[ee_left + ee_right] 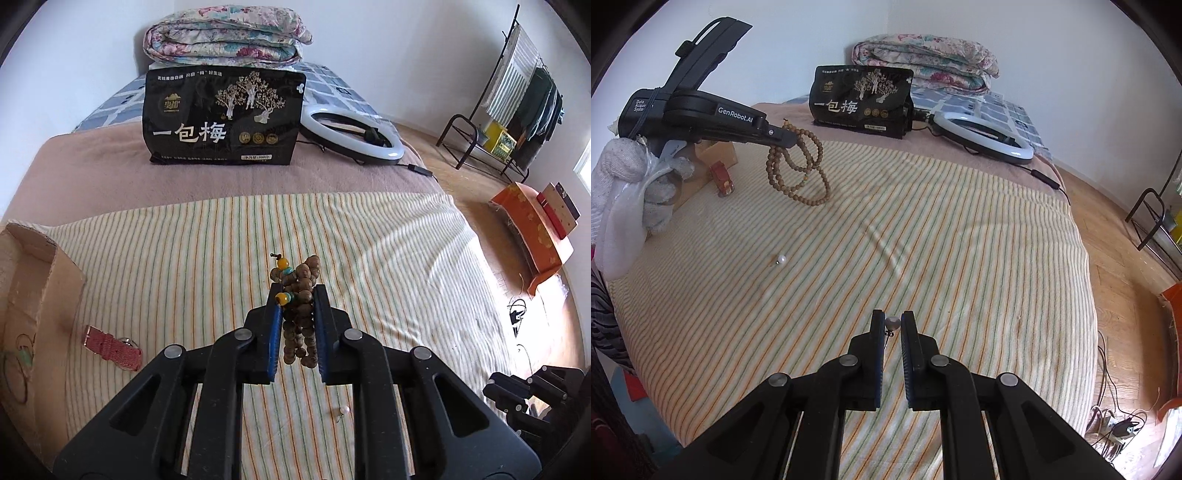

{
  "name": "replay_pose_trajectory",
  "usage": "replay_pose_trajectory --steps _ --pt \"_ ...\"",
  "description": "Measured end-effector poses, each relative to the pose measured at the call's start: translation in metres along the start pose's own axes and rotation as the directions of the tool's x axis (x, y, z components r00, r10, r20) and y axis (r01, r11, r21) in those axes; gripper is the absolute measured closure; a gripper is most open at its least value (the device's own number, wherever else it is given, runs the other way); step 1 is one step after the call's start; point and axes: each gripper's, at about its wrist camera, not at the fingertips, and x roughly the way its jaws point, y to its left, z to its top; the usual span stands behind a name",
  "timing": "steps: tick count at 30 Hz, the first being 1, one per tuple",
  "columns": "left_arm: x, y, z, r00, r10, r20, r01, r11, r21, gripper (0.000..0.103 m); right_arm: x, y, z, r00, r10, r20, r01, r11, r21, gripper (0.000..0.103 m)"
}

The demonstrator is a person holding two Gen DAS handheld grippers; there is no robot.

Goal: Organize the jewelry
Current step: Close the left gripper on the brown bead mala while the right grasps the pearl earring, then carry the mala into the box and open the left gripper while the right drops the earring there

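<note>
where it hangs, brown bead necklace (798, 168) loops.

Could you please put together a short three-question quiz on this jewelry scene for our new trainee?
1. True or false: the left gripper is shut on the wooden bead strand.
2. What does the right gripper hold? A) a red watch strap B) a pearl earring C) nothing
3. Fill in: a second loose pearl lies on the ______ cloth.

Key
1. True: the beads are pinched between its pads and hang in loops, the lowest about at the cloth.
2. B: the pearl earring sits between the fingertips.
3. Striped.
</note>
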Motion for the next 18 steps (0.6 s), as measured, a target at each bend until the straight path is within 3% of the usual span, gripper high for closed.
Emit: replay_pose_trajectory --steps 18 --pt "-0.104 0.048 0.017 0.989 0.007 0.149 -0.004 1.000 -0.020 0.089 -0.059 0.041 0.066 0.991 0.014 0.133 -0.016 1.000 0.011 0.097"
